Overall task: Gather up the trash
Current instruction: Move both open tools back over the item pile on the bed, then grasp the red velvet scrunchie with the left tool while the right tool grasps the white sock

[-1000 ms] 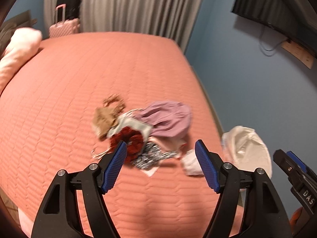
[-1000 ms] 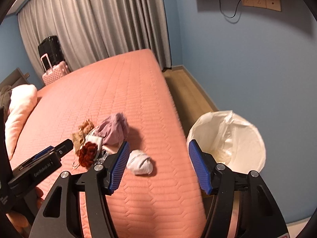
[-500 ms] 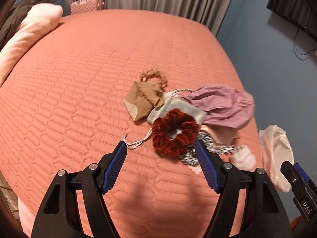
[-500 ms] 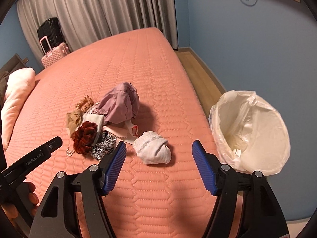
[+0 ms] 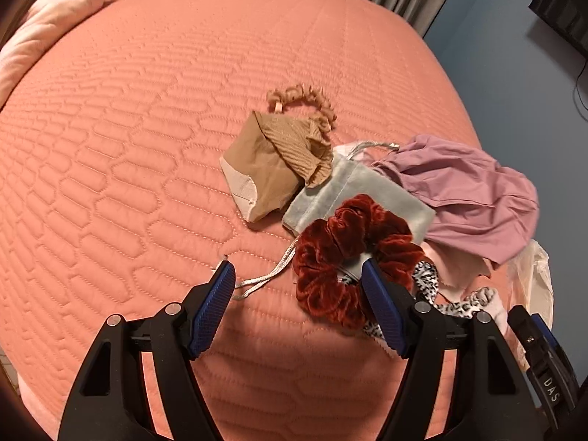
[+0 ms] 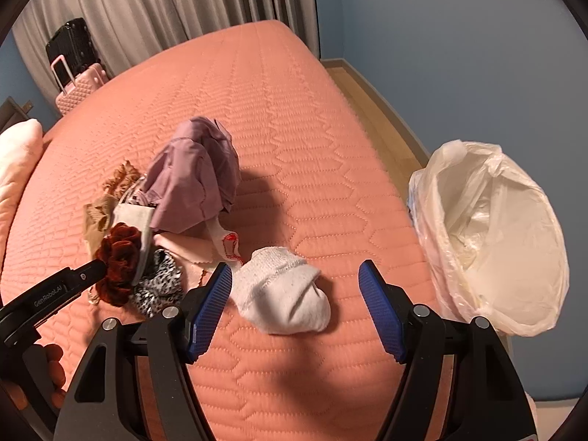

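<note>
A pile of small items lies on the salmon quilted bed (image 5: 128, 147): a dark red velvet scrunchie (image 5: 341, 257), a grey drawstring pouch (image 5: 341, 191), a tan folded sock (image 5: 272, 169), a tan scrunchie (image 5: 305, 99), a mauve cloth (image 5: 466, 191) and a leopard-print strip (image 5: 430, 286). My left gripper (image 5: 297, 286) is open, low over the bed, its right finger at the red scrunchie's edge. My right gripper (image 6: 296, 290) is open around a white rolled sock (image 6: 283, 294). A bin lined with a white plastic bag (image 6: 496, 242) stands beside the bed at the right.
A pale pink pillow (image 5: 44, 36) lies at the bed's left. A pink suitcase (image 6: 77, 84) with a black case on it stands by grey curtains (image 6: 165, 3). Blue wall and wood floor (image 6: 382, 117) run along the bed's right side.
Both grippers have moved forward and down toward the bed. The pile now fills the left view; the white sock now sits between the right gripper's fingers. Both stayed open.
</note>
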Demonstrator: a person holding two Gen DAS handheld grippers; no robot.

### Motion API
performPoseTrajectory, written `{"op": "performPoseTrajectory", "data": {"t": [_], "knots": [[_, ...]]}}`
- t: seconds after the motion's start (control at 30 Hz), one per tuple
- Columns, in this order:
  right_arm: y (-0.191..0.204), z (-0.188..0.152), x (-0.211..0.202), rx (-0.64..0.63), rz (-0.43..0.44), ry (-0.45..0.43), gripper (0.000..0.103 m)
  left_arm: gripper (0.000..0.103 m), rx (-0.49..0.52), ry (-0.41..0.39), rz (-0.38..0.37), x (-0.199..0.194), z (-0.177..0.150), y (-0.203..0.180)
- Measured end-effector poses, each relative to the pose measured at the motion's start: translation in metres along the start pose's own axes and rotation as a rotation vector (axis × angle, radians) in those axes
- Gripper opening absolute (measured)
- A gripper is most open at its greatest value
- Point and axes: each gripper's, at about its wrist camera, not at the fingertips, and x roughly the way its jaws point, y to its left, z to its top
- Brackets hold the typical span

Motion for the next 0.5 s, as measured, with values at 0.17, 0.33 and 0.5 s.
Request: {"op": "performPoseTrajectory", "data": {"t": [0.17,0.33,0.5], "knots": [[-0.001,-0.002,0.021,0.002,-0.017,0.04,0.069,0.068,0.005,0.02,-0.006,0.013,-0.001,0.0],[-0.001,-0.01,0.035,0.021,0.0,0.066,0.069,0.059,-0.01,0.036,-0.009,0.021,-0.003,0.005],[-0.002,-0.015,0.037,0.03,0.017,0.072,0.06,0.03,0.003,0.046,-0.044,0.022,-0.006,0.005]]}}
